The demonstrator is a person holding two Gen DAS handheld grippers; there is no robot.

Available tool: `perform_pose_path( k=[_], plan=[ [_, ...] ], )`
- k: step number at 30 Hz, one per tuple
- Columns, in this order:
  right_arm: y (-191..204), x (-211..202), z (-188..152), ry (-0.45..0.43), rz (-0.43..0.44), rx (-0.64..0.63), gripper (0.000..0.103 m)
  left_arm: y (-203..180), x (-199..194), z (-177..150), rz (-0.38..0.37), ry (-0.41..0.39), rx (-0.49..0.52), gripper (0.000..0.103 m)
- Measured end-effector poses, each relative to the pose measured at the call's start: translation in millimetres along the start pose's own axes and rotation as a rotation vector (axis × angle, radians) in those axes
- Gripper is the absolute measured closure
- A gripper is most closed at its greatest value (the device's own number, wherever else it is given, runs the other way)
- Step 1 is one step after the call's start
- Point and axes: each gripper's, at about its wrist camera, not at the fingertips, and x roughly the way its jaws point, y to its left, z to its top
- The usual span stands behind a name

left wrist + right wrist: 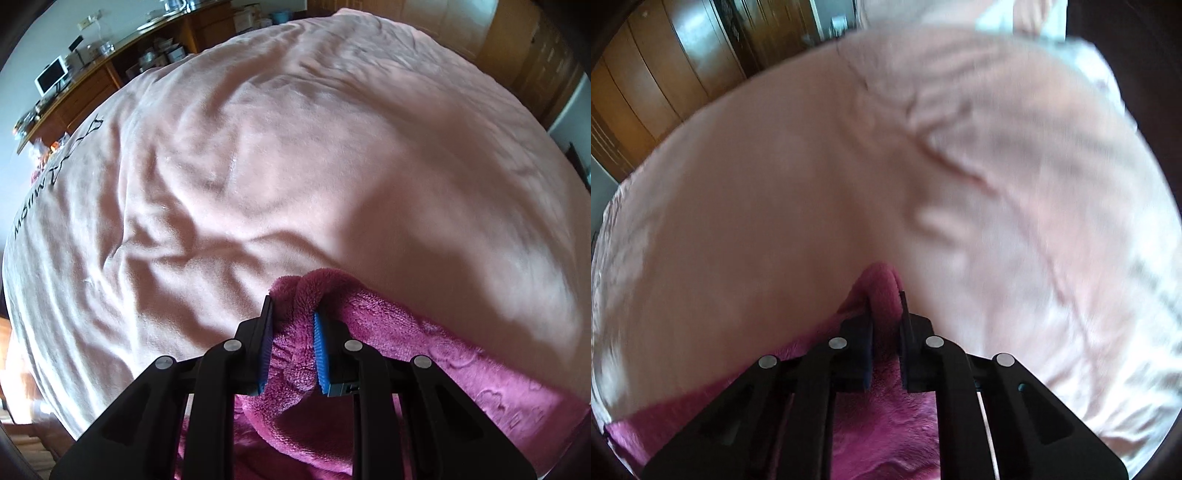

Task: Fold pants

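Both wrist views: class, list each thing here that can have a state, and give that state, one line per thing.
left gripper: shut on a bunched edge of the pants.
right gripper: shut on a fold of the pants.
magenta fleece pants: held up at two points, sagging between them, not yet folded flat.
pink blanket: spread over the bed, wrinkled.

The soft, wrinkled pale pink blanket (258, 177) on the bed has dark letters printed along its left edge (55, 173) in the left wrist view. They run sideways and bend with the cloth, so the word cannot be read for sure. In the right wrist view there is no writing to read anywhere.
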Motion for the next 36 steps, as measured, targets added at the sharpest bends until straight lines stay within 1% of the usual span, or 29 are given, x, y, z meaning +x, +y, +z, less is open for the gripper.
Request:
perform_pose_path(
  k=[1, 3, 5, 6, 7, 8, 9, 10, 11, 12, 13, 14, 15, 16, 17, 18, 19, 20, 22, 23, 25, 28, 30, 32, 34, 35, 36],
  plan=[
    [3.8, -5.9, 10.4, -0.040, -0.004, 0.012, 0.094, -1.0, -0.5, 0.7, 0.000, -0.004, -0.005, 0.084],
    [7.0, -6.6, 20.0, -0.076, -0.028, 0.030, 0.095, 0.2, -0.6, 3.8, -0.014, -0.014, -0.034, 0.084],
    [-1.7, 2.6, 20.5, -0.072, -0.082, 0.073, 0.095, 5.3, 5.4, 7.4, -0.031, -0.004, -0.077, 0.084],
    [-3.9, 5.3, 12.5, -0.061, -0.111, 0.079, 0.097, 7.6, 10.2, 8.8, -0.029, 0.005, -0.096, 0.084],
    [-6.9, 15.8, 8.9, -0.046, -0.193, 0.058, 0.103, 9.4, 15.0, 10.1, -0.014, 0.011, -0.111, 0.084],
    [-11.6, 23.0, 4.8, -0.046, -0.264, 0.034, 0.103, 11.9, 19.4, 11.4, -0.005, 0.016, -0.129, 0.084],
    [-16.9, 26.5, 0.6, -0.043, -0.295, 0.029, 0.103, 14.7, 25.5, 12.8, -0.015, 0.027, -0.153, 0.084],
    [-25.3, 32.1, -4.1, -0.024, -0.315, 0.037, 0.103, 13.8, 29.7, 12.8, -0.018, 0.035, -0.153, 0.083],
    [-28.5, 32.8, -8.5, -0.011, -0.314, 0.036, 0.103, 7.6, 36.6, 12.5, -0.005, 0.056, -0.118, 0.083],
    [-25.0, 27.2, -14.6, -0.017, -0.315, 0.013, 0.103, 2.7, 39.8, 11.7, 0.013, 0.066, -0.081, 0.079],
    [-18.6, 18.8, -21.1, -0.037, -0.320, -0.026, 0.102, -4.0, 40.9, 10.7, 0.035, 0.066, -0.032, 0.071],
    [-6.8, 8.7, -28.7, -0.062, -0.319, -0.087, 0.099, -12.0, 39.0, 8.7, 0.063, 0.061, 0.029, 0.064],
    [8.4, -3.1, -40.6, -0.083, -0.305, -0.153, 0.094, -15.5, 35.7, 6.9, 0.067, 0.049, 0.054, 0.048],
    [23.5, -14.4, -57.1, -0.098, -0.288, -0.196, 0.078, -18.0, 30.9, 4.9, 0.059, 0.035, 0.071, 0.036],
    [37.8, -24.2, -69.9, -0.107, -0.258, -0.233, 0.053, -19.4, 25.0, 2.6, 0.046, 0.021, 0.081, 0.035],
    [58.1, -37.1, -89.5, -0.107, -0.191, -0.283, 0.043, -19.2, 20.4, -0.1, 0.037, 0.014, 0.086, 0.035],
    [73.6, -49.8, -110.1, -0.105, -0.146, -0.316, 0.033, -19.9, 14.9, -3.0, 0.032, 0.008, 0.091, 0.035],
    [95.2, -58.3, -132.1, -0.089, -0.083, -0.365, 0.032, -20.3, 8.9, -6.8, 0.033, 0.001, 0.095, 0.035],
    [129.7, -68.5, -166.2, -0.043, 0.003, -0.447, 0.032, -22.4, -2.7, -15.2, 0.029, -0.015, 0.112, 0.035],
    [154.7, -73.0, -190.5, -0.009, 0.070, -0.487, 0.032, -24.5, -9.2, -20.5, 0.031, -0.026, 0.129, 0.035],
    [189.2, -77.2, -221.7, 0.051, 0.157, -0.557, 0.032, -26.1, -19.4, -29.6, 0.041, -0.044, 0.163, 0.034],
    [249.2, -89.4, -270.3, 0.087, 0.274, -0.675, 0.032, -25.4, -33.9, -44.3, 0.055, -0.072, 0.208, 0.033],
    [284.5, -86.7, -293.9, 0.107, 0.309, -0.759, 0.032, -22.1, -41.9, -52.8, 0.046, -0.087, 0.224, 0.033],
    [309.9, -78.5, -307.5, 0.133, 0.324, -0.798, 0.032, -16.7, -44.9, -61.9, 0.036, -0.090, 0.236, 0.033],
    [334.2, -56.5, -314.0, 0.122, 0.281, -0.848, 0.032, -10.8, -43.7, -70.3, 0.019, -0.075, 0.245, 0.033],
    [344.3, -42.8, -308.4, 0.103, 0.257, -0.852, 0.031, -7.9, -42.4, -75.1, 0.014, -0.066, 0.249, 0.033],
    [353.2, -37.3, -307.6, 0.096, 0.250, -0.846, 0.030, -2.6, -39.0, -82.7, 0.013, -0.049, 0.253, 0.033]
  ],
)
